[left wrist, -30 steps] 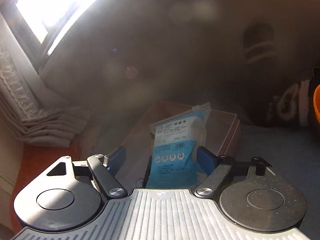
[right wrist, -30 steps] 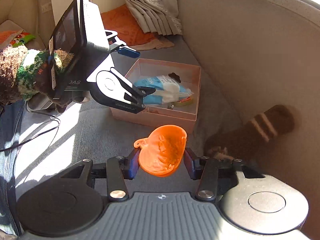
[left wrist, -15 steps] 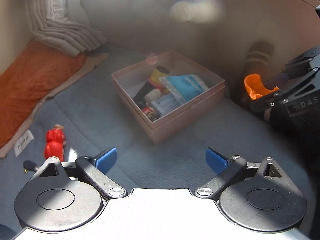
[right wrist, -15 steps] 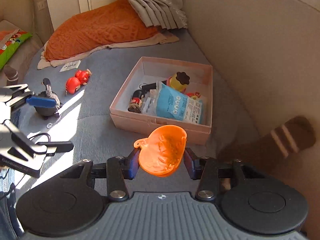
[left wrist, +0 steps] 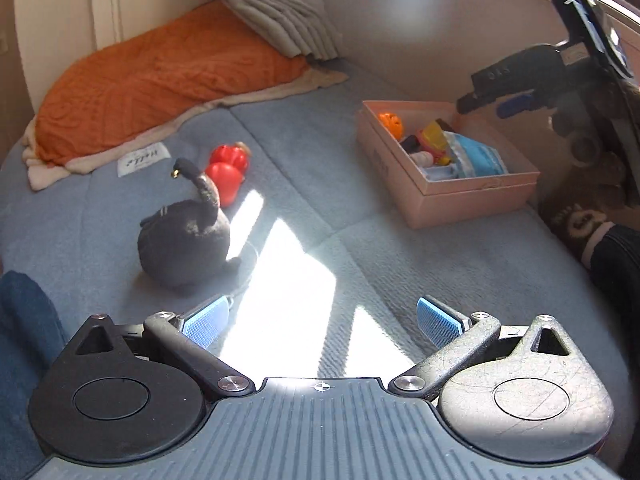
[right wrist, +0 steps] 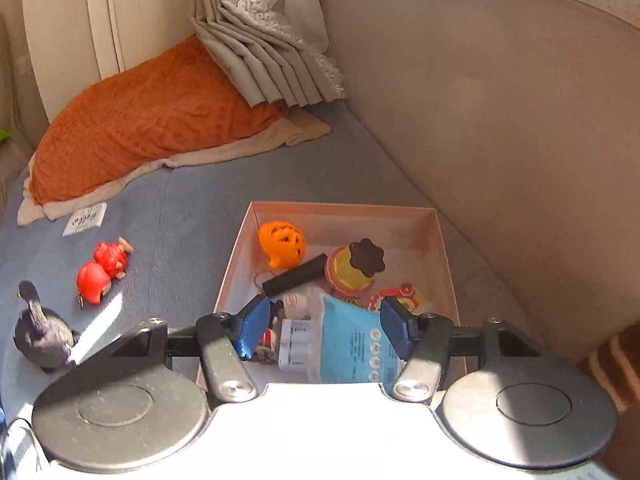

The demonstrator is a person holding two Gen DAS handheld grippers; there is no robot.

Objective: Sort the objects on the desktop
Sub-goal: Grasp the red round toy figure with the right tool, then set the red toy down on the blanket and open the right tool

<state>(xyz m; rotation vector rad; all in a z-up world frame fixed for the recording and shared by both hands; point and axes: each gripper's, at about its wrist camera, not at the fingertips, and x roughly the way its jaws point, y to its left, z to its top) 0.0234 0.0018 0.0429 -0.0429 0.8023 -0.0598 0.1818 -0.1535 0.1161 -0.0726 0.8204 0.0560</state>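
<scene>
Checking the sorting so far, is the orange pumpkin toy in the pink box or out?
In. The orange pumpkin toy lies inside the pink box, near its far left corner, clear of the right gripper.

Pink box (right wrist: 444, 248), pale inside. Orange pumpkin toy (right wrist: 281, 243) with dark face lines, at box's 11 o'clock corner. Black cylinder (right wrist: 295, 276) beside it. Yellow toy (right wrist: 352, 270), pink rim, dark brown flower-shaped cap. Blue packet (right wrist: 352, 344) with white print, at 6 o'clock. Red figures (left wrist: 225, 166) on grey-blue surface (left wrist: 320, 184). Black swan plush (left wrist: 188, 236). Orange textured blanket (right wrist: 140, 128), cream edge. Grey pleated curtain (right wrist: 272, 60), white lace trim. Blue gripper pads (left wrist: 206, 322).
</scene>
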